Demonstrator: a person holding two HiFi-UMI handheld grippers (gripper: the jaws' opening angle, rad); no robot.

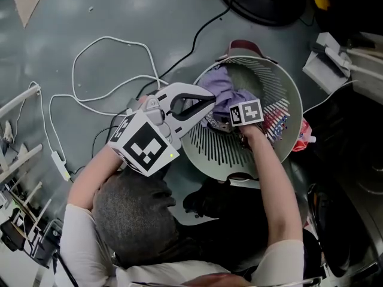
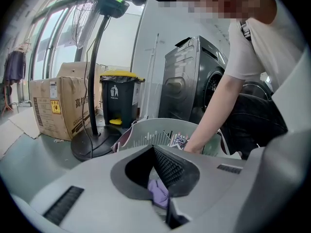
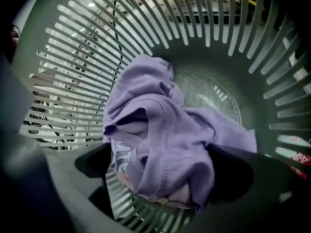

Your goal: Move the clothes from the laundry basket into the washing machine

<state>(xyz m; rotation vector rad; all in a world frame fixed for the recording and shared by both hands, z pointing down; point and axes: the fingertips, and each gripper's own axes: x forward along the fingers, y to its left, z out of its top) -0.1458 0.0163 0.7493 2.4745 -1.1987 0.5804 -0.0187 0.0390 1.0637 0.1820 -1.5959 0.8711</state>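
The pale green slatted laundry basket stands on the floor in front of me. A lilac garment lies bunched inside it. My right gripper reaches steeply down into the basket, jaws wide apart on either side of the lilac garment, whose folds lie between the dark pads. Only its marker cube shows in the head view. My left gripper hovers over the basket's left rim, jaw tips together, holding nothing. A grey washing machine stands behind the basket.
A red, white and blue patterned cloth lies at the basket's right side. White cables and a black one loop over the grey floor on the left. A fan stand, a dark bin and a cardboard box stand beyond.
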